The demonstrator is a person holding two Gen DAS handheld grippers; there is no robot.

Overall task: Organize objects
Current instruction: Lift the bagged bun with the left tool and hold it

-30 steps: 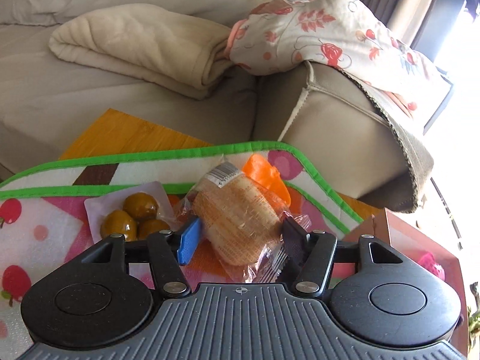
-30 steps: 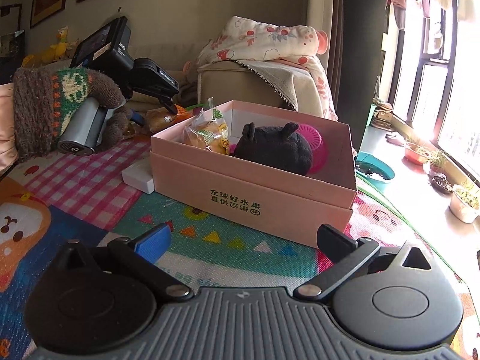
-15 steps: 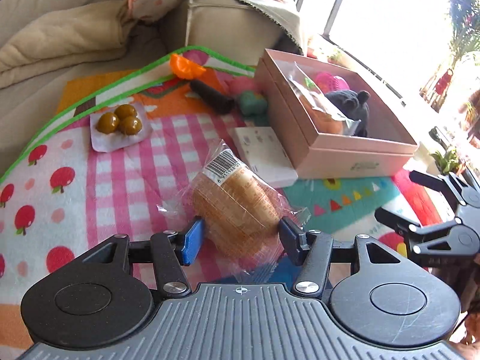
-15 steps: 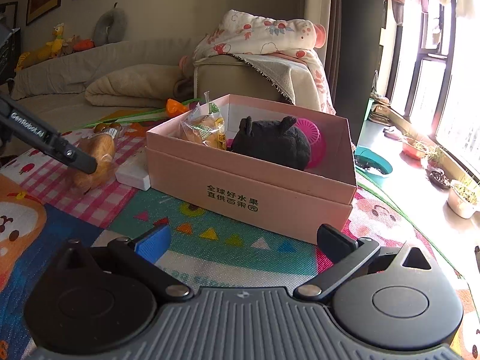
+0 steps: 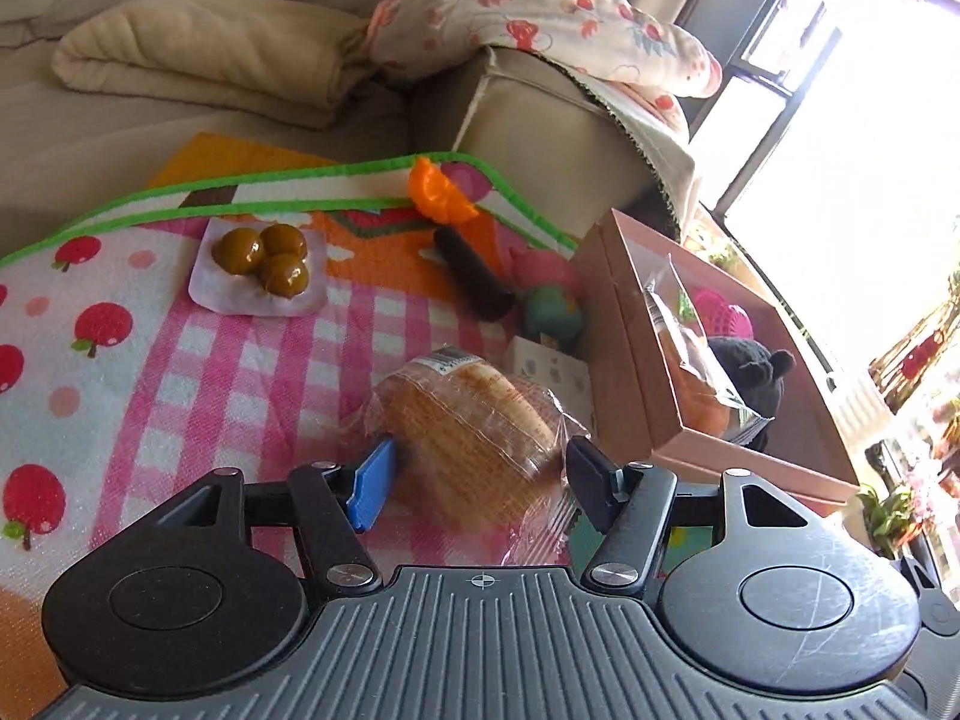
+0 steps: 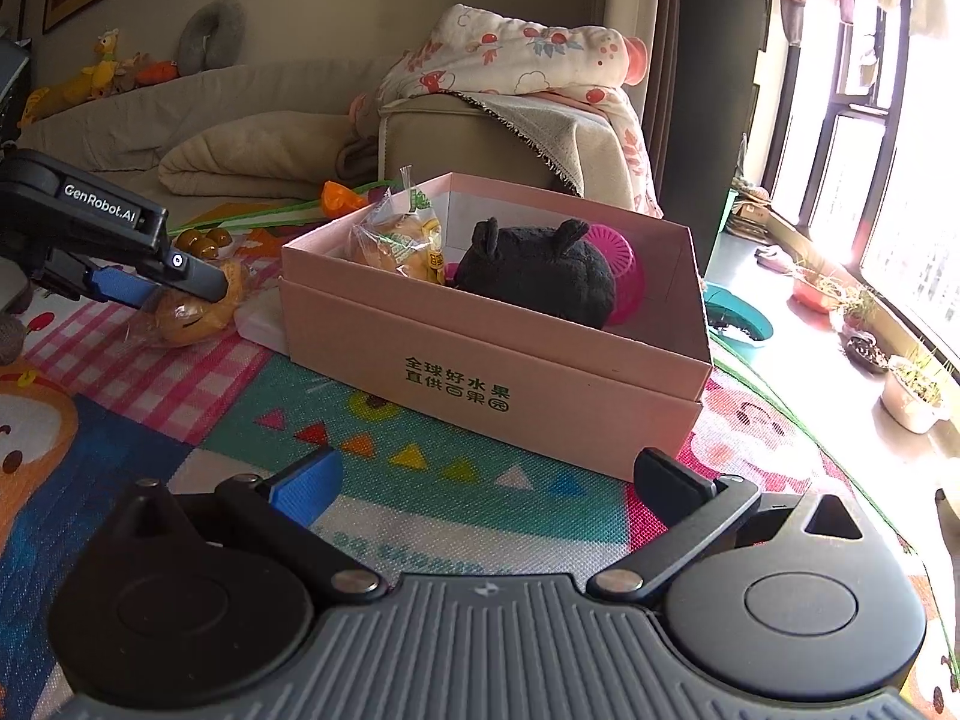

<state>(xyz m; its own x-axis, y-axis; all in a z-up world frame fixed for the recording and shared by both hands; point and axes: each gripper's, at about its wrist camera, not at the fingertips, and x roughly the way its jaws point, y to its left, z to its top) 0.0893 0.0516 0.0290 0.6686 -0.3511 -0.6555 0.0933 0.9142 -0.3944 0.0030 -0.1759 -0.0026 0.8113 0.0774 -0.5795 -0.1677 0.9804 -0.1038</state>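
Observation:
A wrapped bread loaf (image 5: 474, 426) lies on the pink-check mat beside the pink box (image 5: 624, 360), between the fingers of my left gripper (image 5: 474, 462). Its jaws are opening: the blue pad (image 5: 372, 480) is at the loaf's left side and the black pad stands just off the wrapper. From the right wrist view the left gripper (image 6: 174, 291) hovers low over the loaf (image 6: 186, 315), left of the box (image 6: 480, 348). The box holds a bagged bun (image 6: 402, 240), a black plush (image 6: 534, 276) and a pink basket (image 6: 618, 252). My right gripper (image 6: 486, 480) is open and holds nothing, in front of the box.
On the mat lie a white dish of brown-green balls (image 5: 264, 264), an orange toy (image 5: 438, 192), a black cylinder (image 5: 474, 276), a teal toy (image 5: 552, 312) and a small white box (image 5: 546, 366). A sofa with blankets (image 5: 210, 60) borders the mat. Plant pots (image 6: 912, 390) line the window.
My left gripper carried the loaf from the mat's far edge by the sofa to a spot beside the pink box, and its fingers have spread a little. The right gripper stayed put.

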